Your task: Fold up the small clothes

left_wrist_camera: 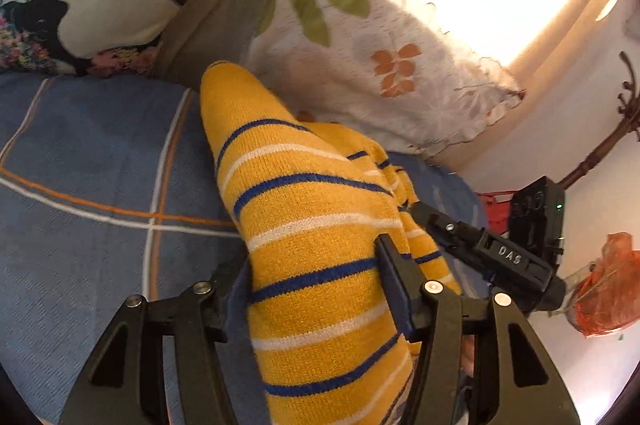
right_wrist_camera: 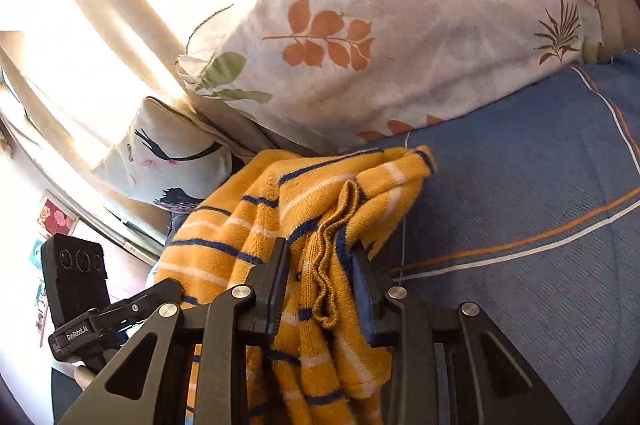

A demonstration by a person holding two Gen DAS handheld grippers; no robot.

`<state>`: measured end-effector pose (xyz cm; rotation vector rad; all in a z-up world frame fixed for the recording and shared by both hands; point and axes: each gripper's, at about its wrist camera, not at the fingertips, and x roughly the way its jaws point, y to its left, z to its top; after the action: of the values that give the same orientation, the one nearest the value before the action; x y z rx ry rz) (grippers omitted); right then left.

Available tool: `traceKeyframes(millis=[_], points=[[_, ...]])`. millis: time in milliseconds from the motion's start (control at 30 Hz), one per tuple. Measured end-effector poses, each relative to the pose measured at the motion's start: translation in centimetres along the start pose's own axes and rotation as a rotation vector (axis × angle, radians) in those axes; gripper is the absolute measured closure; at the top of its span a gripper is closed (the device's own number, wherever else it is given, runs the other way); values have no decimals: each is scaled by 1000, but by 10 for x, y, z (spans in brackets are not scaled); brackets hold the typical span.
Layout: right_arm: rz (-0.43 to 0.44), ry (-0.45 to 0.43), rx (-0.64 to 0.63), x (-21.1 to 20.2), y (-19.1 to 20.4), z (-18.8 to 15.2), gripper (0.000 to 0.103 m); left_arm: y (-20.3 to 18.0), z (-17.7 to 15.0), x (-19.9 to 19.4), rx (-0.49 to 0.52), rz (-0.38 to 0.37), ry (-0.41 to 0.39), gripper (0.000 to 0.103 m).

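Two grippers' jaws around knitted (striped, bunched) sweater (left_wrist_camera: 320, 225).

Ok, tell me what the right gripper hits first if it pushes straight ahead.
The yellow striped sweater bunched between its fingers; the right gripper already holds it. Beyond that, probably the leaf-print pillow, though depth is unclear.

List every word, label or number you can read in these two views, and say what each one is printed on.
"DAS": on the black body of the right gripper, seen in the left wrist view.
"GenRobot.AI": on the black body of the left gripper, seen in the right wrist view.
Nothing readable on the sweater, the pillows or the blanket.
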<state>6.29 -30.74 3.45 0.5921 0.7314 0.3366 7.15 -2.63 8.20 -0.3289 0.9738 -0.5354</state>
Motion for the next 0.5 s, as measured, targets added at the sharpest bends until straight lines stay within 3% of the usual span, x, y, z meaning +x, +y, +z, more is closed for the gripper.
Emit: traceKeyframes(millis=[67,100,200,367,500], points=[[-145,11,8,7,-14,-6,68,14,-10,9,-16,101,43,45],[-196,14,13,7,-22,-10,68,24,-17,7,-29,113,51,45],[-145,0,84,-9,-39,-15,68,42,-32,-11,-82,38,22,45],[-56,-24,19,-24,-16,-11,62,41,-54,-46,-62,72,-95,41],[-102,14,-44,10,9,-5,60,34,-67,-58,-36,64,-122,39]])
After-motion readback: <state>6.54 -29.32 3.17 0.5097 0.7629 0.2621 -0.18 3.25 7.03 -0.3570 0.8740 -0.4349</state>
